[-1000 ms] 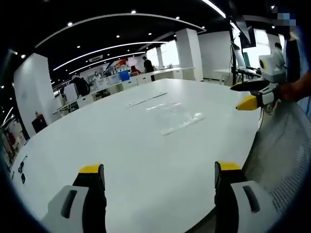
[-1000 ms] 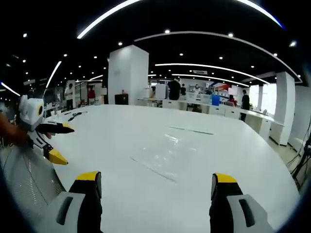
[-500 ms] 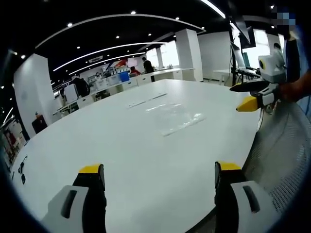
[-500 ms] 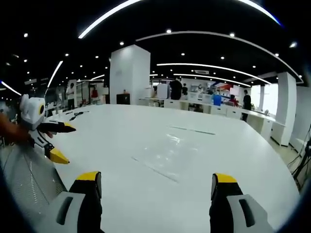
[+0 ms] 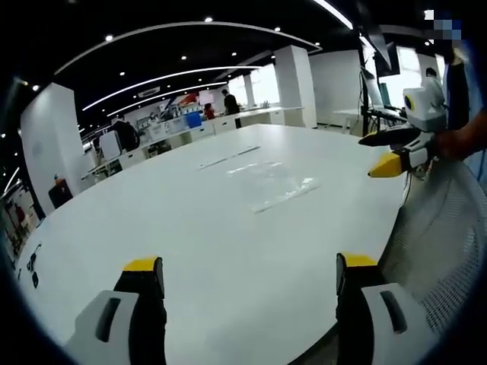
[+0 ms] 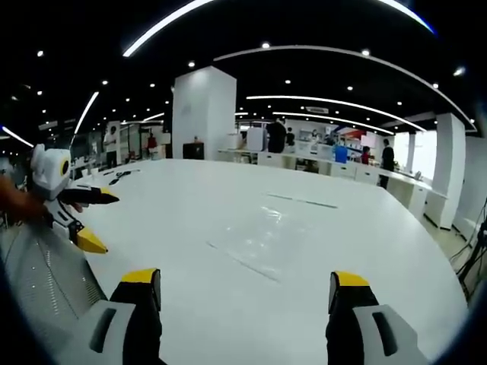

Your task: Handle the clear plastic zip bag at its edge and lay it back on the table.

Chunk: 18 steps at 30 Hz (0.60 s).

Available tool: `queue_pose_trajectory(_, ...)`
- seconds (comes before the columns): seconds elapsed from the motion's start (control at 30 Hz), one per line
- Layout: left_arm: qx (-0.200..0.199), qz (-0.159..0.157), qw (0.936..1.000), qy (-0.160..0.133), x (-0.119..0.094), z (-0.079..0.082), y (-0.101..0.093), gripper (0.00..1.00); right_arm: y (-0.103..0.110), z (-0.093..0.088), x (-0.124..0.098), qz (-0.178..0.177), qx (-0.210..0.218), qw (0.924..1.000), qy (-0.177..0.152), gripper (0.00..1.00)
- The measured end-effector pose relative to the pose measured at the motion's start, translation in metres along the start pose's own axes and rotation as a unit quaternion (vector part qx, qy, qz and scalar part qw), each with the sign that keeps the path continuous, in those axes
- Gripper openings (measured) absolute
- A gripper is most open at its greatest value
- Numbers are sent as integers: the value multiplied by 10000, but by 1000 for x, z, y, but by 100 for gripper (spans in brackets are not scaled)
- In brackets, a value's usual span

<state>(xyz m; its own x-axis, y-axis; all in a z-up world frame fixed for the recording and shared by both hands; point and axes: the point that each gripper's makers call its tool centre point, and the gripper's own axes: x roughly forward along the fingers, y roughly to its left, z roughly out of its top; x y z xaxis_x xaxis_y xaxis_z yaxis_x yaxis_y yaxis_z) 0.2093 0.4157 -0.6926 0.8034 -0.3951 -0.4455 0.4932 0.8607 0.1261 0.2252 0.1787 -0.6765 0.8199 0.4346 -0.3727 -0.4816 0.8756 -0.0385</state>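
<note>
Flat on a large white desk point(image 5: 190, 220) lies a clear plastic zip bag point(image 5: 275, 181), hard to make out against the pale surface except for its glossy sheen and its straight zip edge. In the left gripper view, the bag sits towards the far right part of the desk, well ahead of the left gripper point(image 5: 247, 275), whose yellow-tipped jaws stand wide apart with nothing between them. At the right of that view the right gripper point(image 5: 386, 151) hovers beside the desk edge, held by a person's hand point(image 5: 462, 142), its jaws also spread. In the right gripper view, the bag point(image 6: 262, 239) lies near the middle of the desk point(image 6: 183, 205), ahead of the right gripper point(image 6: 245, 293), which is wide and empty. The left gripper point(image 6: 97, 219) appears at the left, apart from the bag. A grey mesh chair back point(image 5: 441, 228) stands just beside the desk. Beyond the desk are white pillars, office desks and several people standing far off.
</note>
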Motion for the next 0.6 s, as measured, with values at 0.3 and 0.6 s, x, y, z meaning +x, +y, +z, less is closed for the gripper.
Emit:
queue_pose_trajectory(0.3,-20,-151,9996,232,0,-4,-12,95,-1,-2,0,-9,-78,9999,77,92)
queue_pose_trajectory(0.6,-56,-253,9994,237,1,-1,-13,97,-4,-3,-1,-9,-81,9998,171,92)
